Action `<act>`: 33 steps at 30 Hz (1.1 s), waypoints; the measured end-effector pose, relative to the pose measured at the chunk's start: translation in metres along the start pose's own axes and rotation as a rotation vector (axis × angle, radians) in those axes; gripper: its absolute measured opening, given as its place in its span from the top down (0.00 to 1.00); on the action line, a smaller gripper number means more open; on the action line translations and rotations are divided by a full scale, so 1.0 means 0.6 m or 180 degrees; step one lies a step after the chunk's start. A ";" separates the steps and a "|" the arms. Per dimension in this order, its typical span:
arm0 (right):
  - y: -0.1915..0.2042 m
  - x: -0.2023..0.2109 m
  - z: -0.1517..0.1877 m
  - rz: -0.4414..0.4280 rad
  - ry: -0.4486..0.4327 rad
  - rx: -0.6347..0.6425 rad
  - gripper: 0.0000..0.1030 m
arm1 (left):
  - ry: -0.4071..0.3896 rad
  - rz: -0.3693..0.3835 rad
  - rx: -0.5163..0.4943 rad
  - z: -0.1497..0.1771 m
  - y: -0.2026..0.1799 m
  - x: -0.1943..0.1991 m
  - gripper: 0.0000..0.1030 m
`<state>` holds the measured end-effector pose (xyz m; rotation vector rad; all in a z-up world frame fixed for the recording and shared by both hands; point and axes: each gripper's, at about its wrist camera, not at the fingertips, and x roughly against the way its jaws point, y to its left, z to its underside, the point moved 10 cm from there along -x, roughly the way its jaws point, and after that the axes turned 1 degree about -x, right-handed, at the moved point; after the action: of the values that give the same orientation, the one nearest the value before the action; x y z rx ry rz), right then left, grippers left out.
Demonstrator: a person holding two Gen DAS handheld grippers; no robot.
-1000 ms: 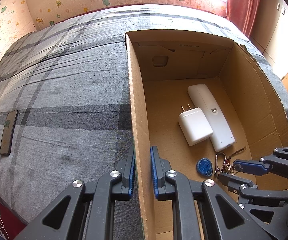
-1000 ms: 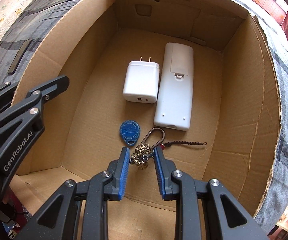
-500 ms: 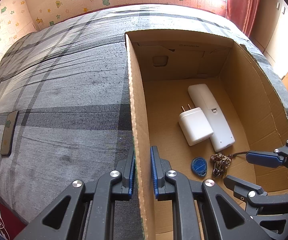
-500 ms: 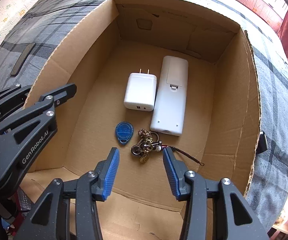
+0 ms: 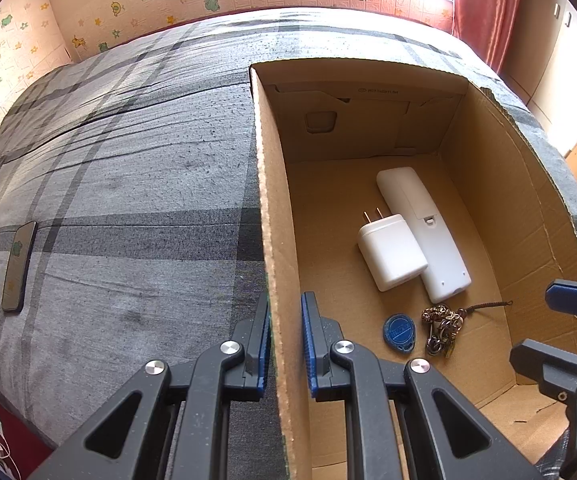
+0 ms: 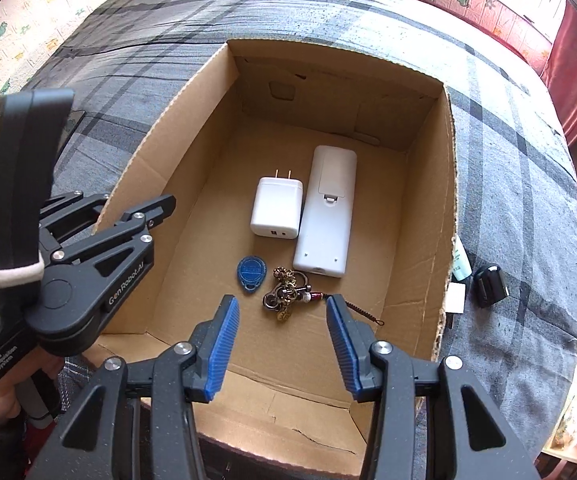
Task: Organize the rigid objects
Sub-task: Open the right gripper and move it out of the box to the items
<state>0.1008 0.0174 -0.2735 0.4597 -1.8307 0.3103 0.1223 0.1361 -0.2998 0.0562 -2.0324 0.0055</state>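
Left to right across the bed.

Far left, a phone [image 5: 18, 266] lies flat on the grey plaid bedspread [image 5: 136, 184], well apart from the box. Judged slim, stiff and slick — take it across its narrow width near the middle; the soft bedding gives under it, so you can press the pads down beside its edges.

Your left gripper [image 5: 284, 344] is clamped on the left wall of the cardboard box [image 5: 276, 208], one pad outside, one inside. It steadies the box; the wall is thin corrugated board and will flex if you pull.

On the box floor: a white charger [image 6: 275, 207] touching a white remote [image 6: 326, 210], then nearer you a blue key fob [image 6: 251, 273] and a keyring bundle [image 6: 288, 294] with a braided cord trailing right. The charger is blocky and smooth — grip its flat sides. The keyring is small, dense and floppy; it will dangle, so pinch the metal cluster, not the cord.

Your right gripper [image 6: 282, 344] hovers above the keyring, jaws partly spread and holding nothing; the keys lie on the cardboard below.

Right of the box, outside its wall, sit a small black object [image 6: 490, 285] and what looks like a pale tube [image 6: 459, 262], partly hidden. The black one looks glossy and rounded — likely to slip, so close slowly on it.
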 end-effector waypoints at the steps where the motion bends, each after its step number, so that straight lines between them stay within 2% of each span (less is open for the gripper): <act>1: 0.001 0.006 -0.004 0.0011 -0.0034 -0.0008 0.51 | -0.0001 0.0001 0.0002 0.000 0.000 0.000 0.85; 8: -0.024 0.056 -0.021 0.0046 -0.0248 -0.0099 0.43 | 0.0000 0.0002 0.0002 0.000 0.000 0.000 0.85; 14: -0.059 0.092 -0.024 0.0109 -0.0382 -0.0215 0.30 | 0.0000 -0.0001 -0.0002 0.000 0.000 0.000 0.85; 20: -0.112 0.118 -0.023 0.0209 -0.0482 -0.0386 0.13 | 0.0000 -0.0002 -0.0002 0.000 0.000 0.000 0.85; 22: -0.130 0.124 -0.024 0.0236 -0.0518 -0.0439 0.03 | -0.0001 -0.0002 -0.0003 0.000 0.000 0.000 0.85; 33: -0.234 0.126 -0.021 0.0431 -0.0596 -0.0727 0.01 | 0.0000 -0.0003 -0.0003 0.000 0.000 0.000 0.85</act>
<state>0.1568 -0.1134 -0.2001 0.2117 -2.0564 0.1502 0.1222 0.1362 -0.3001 0.0566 -2.0324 0.0040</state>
